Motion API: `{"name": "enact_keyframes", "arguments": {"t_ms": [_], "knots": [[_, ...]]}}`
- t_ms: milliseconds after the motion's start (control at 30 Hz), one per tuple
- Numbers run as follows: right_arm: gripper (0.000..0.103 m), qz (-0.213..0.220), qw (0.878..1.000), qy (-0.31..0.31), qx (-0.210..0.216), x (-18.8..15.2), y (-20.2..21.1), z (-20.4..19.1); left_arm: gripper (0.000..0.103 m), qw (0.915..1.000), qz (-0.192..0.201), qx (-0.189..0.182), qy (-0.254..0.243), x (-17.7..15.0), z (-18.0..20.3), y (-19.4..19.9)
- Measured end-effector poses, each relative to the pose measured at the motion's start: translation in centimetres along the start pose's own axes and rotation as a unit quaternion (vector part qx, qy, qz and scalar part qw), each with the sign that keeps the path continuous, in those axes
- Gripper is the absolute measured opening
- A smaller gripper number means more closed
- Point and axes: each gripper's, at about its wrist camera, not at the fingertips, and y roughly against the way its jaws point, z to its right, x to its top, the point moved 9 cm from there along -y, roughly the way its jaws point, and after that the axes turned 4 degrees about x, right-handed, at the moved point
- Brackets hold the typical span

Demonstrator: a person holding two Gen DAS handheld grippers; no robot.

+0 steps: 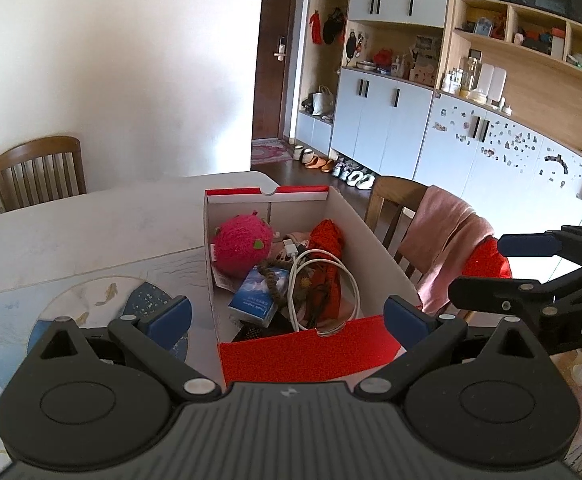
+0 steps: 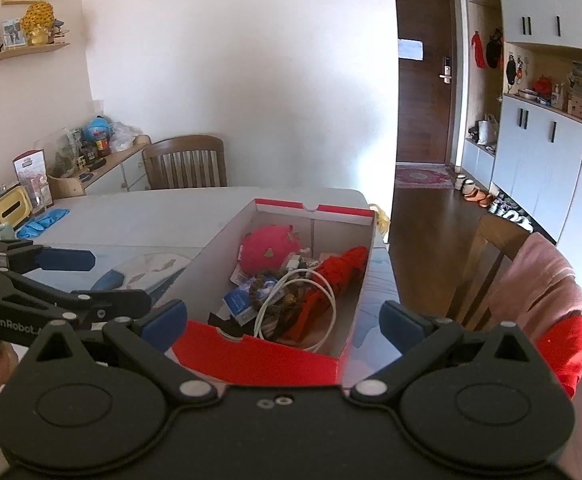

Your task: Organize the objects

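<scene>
Left wrist view: left gripper [image 1: 287,316], jaws apart and empty, just before the red box [image 1: 311,352] on the table [image 1: 91,232]; in the box, pink plush ball [image 1: 243,246] at the far left, blue packet [image 1: 253,300], white cable [image 1: 327,288] and red cloth [image 1: 329,248]; right gripper [image 1: 491,268] beside the box's right wall. Right wrist view: right gripper [image 2: 283,320], jaws apart and empty, before the same box [image 2: 259,354]; left gripper [image 2: 111,280], jaws apart, left of the box.

Open hand-held gripper [image 1: 287,316] above box [image 1: 307,350] — contents jumbled.
</scene>
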Motion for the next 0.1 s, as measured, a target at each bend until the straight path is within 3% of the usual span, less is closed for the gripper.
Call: {"name": "enact_keyframes", "arguments": {"t_ms": [100], "knots": [[0.102, 0.0, 1.0, -0.002, -0.002, -0.01, -0.05, 0.08, 0.103, 1.0, 0.001, -0.009, 0.002, 0.19, 0.12, -0.05]]}}
